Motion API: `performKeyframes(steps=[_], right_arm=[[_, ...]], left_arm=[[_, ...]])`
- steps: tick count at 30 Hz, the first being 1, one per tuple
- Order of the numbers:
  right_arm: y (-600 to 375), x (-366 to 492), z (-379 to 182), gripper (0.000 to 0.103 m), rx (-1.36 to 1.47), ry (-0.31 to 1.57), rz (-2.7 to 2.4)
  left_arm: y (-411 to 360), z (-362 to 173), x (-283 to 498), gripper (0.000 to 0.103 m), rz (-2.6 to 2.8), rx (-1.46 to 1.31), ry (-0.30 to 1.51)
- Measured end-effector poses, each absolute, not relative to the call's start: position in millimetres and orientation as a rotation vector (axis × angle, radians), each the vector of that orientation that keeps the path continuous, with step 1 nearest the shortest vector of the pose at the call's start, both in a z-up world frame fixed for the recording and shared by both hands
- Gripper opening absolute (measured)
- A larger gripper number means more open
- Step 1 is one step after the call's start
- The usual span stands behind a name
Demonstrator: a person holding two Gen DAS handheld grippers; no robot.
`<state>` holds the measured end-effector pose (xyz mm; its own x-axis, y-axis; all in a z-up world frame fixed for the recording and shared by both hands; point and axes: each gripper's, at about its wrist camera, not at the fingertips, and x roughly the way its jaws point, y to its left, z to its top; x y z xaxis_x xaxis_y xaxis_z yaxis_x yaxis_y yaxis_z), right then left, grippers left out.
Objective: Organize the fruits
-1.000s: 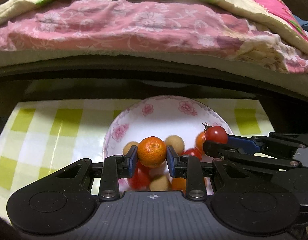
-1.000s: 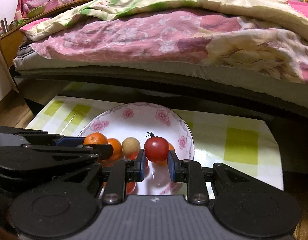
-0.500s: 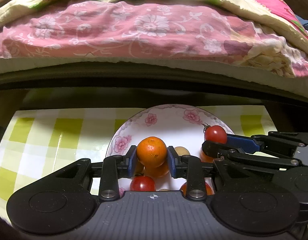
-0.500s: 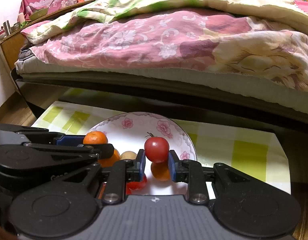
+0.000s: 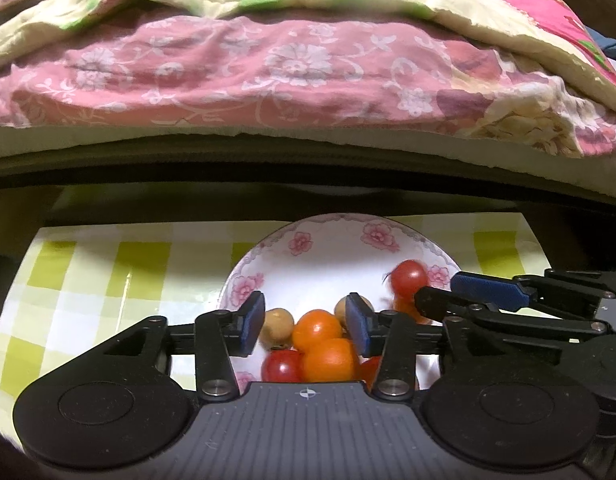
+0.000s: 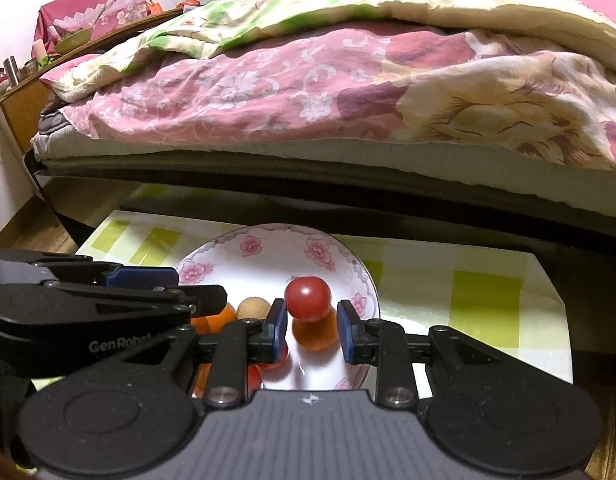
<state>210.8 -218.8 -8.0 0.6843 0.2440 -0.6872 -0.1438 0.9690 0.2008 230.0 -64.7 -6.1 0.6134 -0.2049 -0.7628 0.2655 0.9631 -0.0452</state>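
A white bowl with pink flowers (image 5: pixel 336 220) (image 6: pixel 276 232) holds oranges (image 5: pixel 328 360), red tomatoes (image 5: pixel 282 364) and pale longans (image 5: pixel 276 330). My left gripper (image 5: pixel 305 308) hangs over it with its jaws opening. Nothing is pressed between its pads, and an orange (image 5: pixel 314 324) lies in the bowl under the gap. My right gripper (image 6: pixel 310 312) (image 5: pixel 436 288) is over the bowl's right side. A red tomato (image 6: pixel 308 298) (image 5: pixel 408 278) sits at its fingertips with a sliver of gap to the right pad, and looks blurred in the left wrist view.
The bowl stands on a low table with a green-and-white checked cloth (image 5: pixel 108 280) (image 6: pixel 488 300). Just beyond the table runs a dark bed frame under a bed with a pink floral quilt (image 5: pixel 308 80). A cluttered shelf (image 6: pixel 68 40) stands far left.
The left jaws have spread and the orange they held has dropped among the fruit in the bowl. The right pads have eased apart slightly, and the tomato has shifted toward the fingertips.
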Motion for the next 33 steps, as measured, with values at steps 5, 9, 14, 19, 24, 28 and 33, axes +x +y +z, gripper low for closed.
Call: performKeyframes(steps=[5, 9, 14, 19, 24, 28, 33], right_arm=[[-219.8, 207.7, -4.7, 0.035, 0.138, 0.781, 0.219], [-222.5, 200.5, -1.2, 0.035, 0.131, 0.789, 0.204], [-223.3, 180.2, 11.3, 0.035, 0.112, 0.797, 0.188], [-224.9, 149.3, 22.6, 0.035, 0.107, 0.807, 0.174], [-226.0, 119.0, 31.6, 0.036, 0.119, 0.806, 0.169], [-223.7, 95.9, 38.2, 0.036, 0.132, 0.796, 0.174], [-216.3, 72.4, 46.0, 0.036, 0.14, 0.786, 0.191]], left_arm=[[-60.6, -1.5, 225.4, 0.06, -0.272, 0.066, 0.862], [-59.0, 7.1, 212.3, 0.07, -0.282, 0.058, 0.847], [-58.5, 18.1, 184.9, 0.077, -0.276, 0.037, 0.841], [-58.6, 21.4, 154.9, 0.084, -0.241, 0.049, 0.848], [-55.9, 29.4, 126.3, 0.089, -0.195, 0.051, 0.829], [-52.4, 38.0, 105.6, 0.096, -0.168, 0.047, 0.793], [-52.9, 44.8, 79.4, 0.103, -0.126, 0.084, 0.751]])
